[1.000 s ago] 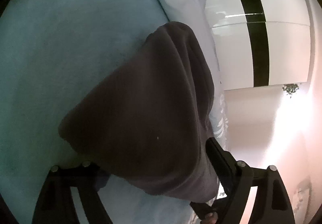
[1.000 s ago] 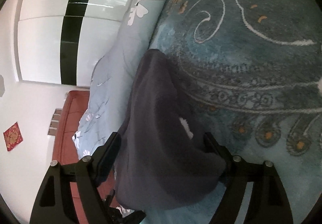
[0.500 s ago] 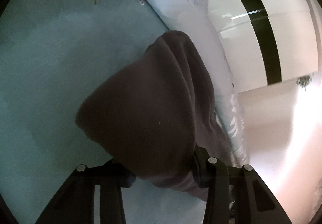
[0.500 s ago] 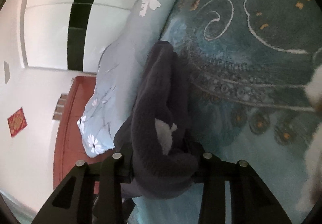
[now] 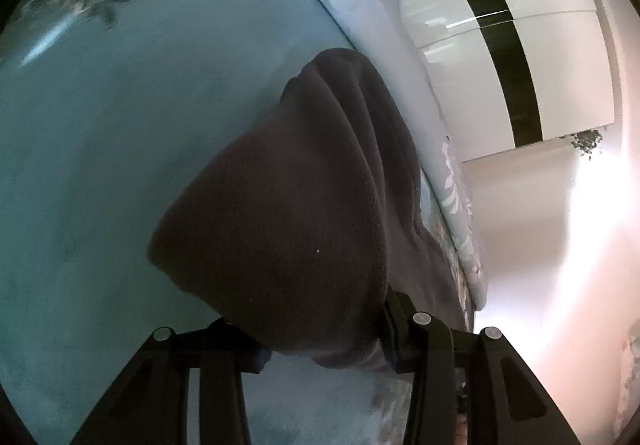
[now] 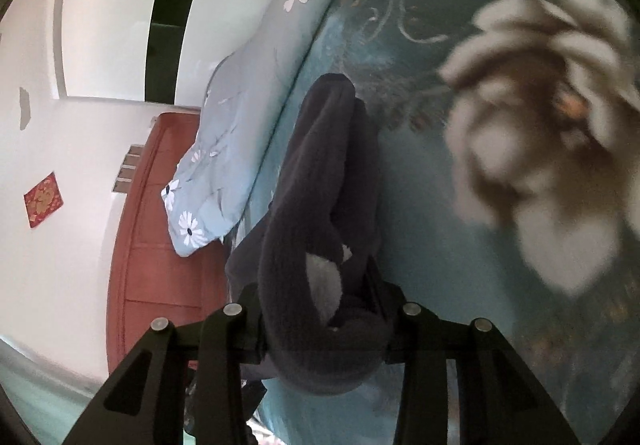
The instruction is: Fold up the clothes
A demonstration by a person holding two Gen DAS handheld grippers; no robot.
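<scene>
Over teal blanket (image 5: 120, 165), dark fleece (image 5: 288, 213) bunches between each claw's pads

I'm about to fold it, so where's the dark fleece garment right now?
The dark fleece garment is clamped in both the left gripper and the right gripper, draped over the teal patterned blanket, beside the light blue floral quilt.

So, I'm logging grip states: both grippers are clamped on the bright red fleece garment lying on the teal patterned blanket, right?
Not quite: the fleece garment is dark grey, not bright red, as both wrist views show. The rest holds: the left gripper and right gripper are each clamped on it, above the teal patterned blanket.
</scene>
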